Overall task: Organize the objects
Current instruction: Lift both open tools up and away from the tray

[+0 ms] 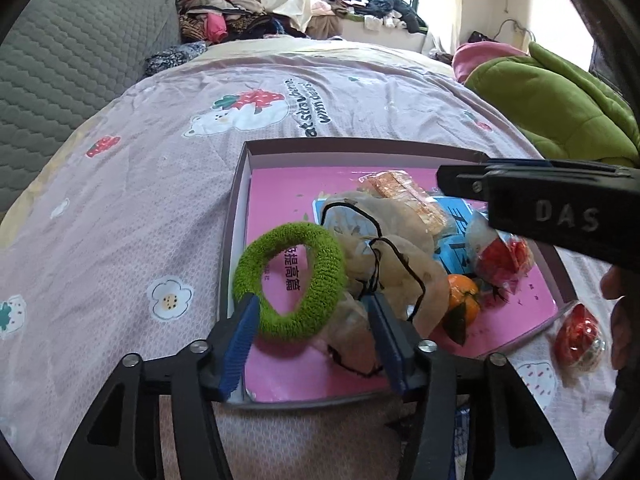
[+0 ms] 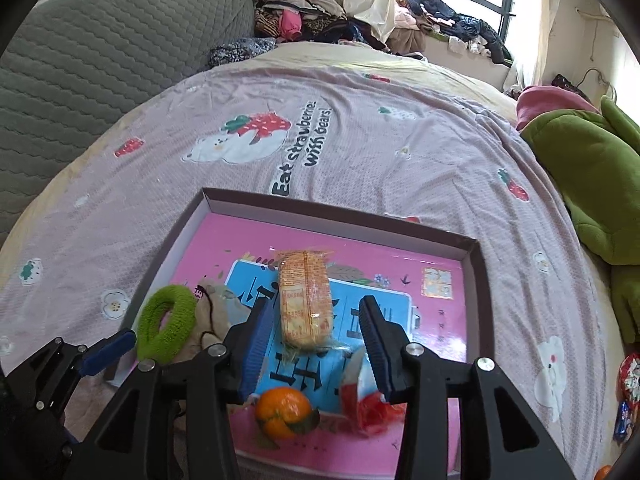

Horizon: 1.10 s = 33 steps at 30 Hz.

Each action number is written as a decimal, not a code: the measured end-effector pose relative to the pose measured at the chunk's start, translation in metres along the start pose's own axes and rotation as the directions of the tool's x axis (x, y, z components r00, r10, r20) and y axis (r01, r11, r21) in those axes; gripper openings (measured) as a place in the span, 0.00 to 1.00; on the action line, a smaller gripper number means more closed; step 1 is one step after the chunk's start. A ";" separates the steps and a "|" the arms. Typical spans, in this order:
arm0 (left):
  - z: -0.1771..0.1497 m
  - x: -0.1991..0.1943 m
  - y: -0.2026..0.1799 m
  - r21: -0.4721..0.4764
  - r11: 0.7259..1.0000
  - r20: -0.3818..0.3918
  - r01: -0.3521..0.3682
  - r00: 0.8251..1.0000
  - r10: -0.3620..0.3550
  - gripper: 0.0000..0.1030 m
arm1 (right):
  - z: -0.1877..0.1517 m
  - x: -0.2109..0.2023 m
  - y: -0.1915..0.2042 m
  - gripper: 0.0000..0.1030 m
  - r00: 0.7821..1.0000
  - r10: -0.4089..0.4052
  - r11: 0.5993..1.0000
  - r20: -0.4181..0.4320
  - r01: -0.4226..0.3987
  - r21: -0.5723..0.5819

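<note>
A shallow box (image 1: pixel 240 184) (image 2: pixel 476 280) with a pink printed floor lies on the bed. In it are a green fuzzy ring (image 1: pixel 290 280) (image 2: pixel 168 328), a beige drawstring bag (image 1: pixel 396 256) (image 2: pixel 218 316), an orange biscuit pack (image 1: pixel 408 198) (image 2: pixel 306 300), a tangerine (image 1: pixel 462 298) (image 2: pixel 284 412) and a red-and-white snack packet (image 1: pixel 500 256) (image 2: pixel 366 404). My left gripper (image 1: pixel 312 312) is open, its fingers either side of the ring's near edge, which tilts up. My right gripper (image 2: pixel 316 332) is open above the biscuit pack's near end.
A red wrapped sweet (image 1: pixel 580 336) lies on the lilac strawberry bedsheet (image 1: pixel 160 184) right of the box; more wrappers (image 2: pixel 628 384) lie at the right edge. A green quilt (image 2: pixel 592 176) and a grey headboard (image 2: pixel 100 48) flank the bed. Clothes pile at the back.
</note>
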<state>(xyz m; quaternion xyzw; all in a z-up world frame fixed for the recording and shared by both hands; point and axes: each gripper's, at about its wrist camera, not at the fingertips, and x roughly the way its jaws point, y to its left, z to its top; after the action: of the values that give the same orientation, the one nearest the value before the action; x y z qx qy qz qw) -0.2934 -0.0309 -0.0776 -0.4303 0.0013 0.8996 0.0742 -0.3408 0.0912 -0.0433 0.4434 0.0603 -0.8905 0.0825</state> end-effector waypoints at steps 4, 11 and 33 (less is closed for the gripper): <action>0.000 -0.011 -0.003 -0.011 1.000 -0.001 -0.001 1.000 0.001 0.61 | -0.001 -0.018 -0.004 0.43 1.000 0.002 1.000 0.016 -0.002 0.000; 0.011 -0.034 -0.007 -0.016 1.000 0.018 -0.019 1.000 0.019 0.62 | -0.005 -0.043 -0.010 0.44 0.999 -0.003 1.000 0.039 0.003 0.001; 0.031 -0.134 -0.026 -0.008 0.997 0.135 -0.077 0.988 0.078 0.64 | -0.011 -0.151 -0.023 0.46 0.980 0.027 1.000 0.197 -0.028 0.006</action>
<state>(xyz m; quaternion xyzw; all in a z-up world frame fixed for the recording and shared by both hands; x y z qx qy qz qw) -0.2306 -0.0209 0.0473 -0.3680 0.0119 0.9289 0.0385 -0.2476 0.1294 0.0718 0.3540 0.0419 -0.9291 0.0985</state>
